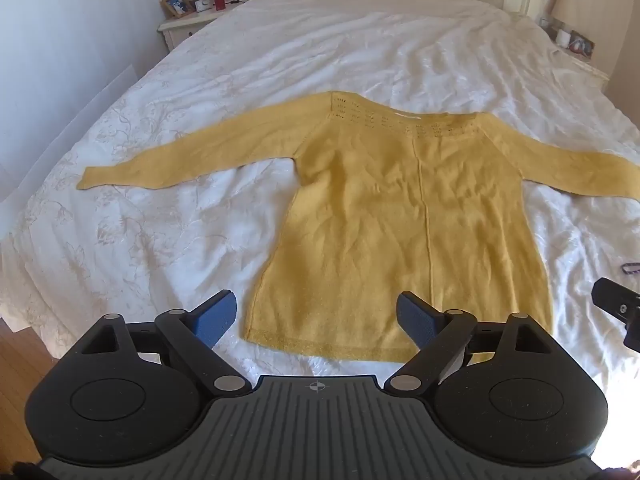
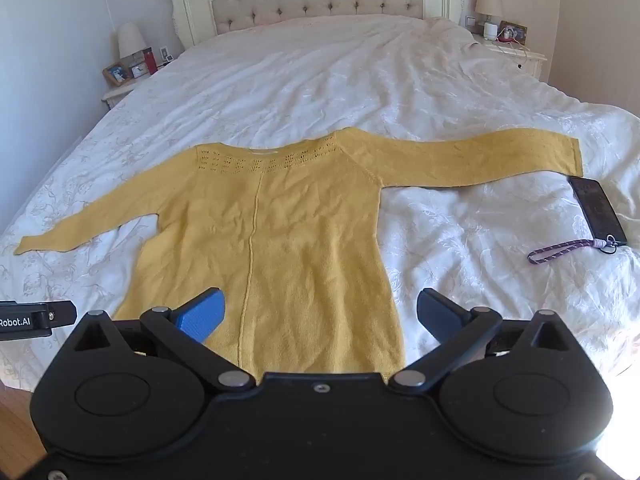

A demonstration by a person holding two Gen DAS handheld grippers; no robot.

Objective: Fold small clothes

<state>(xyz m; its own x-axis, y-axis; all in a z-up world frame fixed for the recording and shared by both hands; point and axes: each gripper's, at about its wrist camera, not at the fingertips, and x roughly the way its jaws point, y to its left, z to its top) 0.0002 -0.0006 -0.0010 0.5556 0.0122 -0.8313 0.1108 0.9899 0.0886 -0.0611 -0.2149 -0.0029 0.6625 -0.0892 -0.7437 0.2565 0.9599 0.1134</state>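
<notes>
A mustard-yellow knitted sweater [image 1: 400, 216] lies flat on a white bedspread [image 1: 280, 60] with a faint embossed floral pattern and soft wrinkles. Both long sleeves are stretched out sideways, the neckline has a band of open lacework, and a raised seam runs down the middle to a ribbed hem.

The left gripper [image 1: 316, 316] hangs above the hem, its blue textured pads spread wide with nothing between them; the hem's left corner lies just ahead of its left finger [image 1: 218, 314].

The right gripper [image 2: 320, 314] is also spread wide and grips nothing. The sweater's lower body fills the space ahead between its fingers, the centre seam running just inside its left finger [image 2: 204, 312].

Well beyond its right finger, beside the sleeve cuff, lies a dark rectangular phone [image 2: 598, 210] with a braided purple wrist strap [image 2: 560, 252].
</notes>
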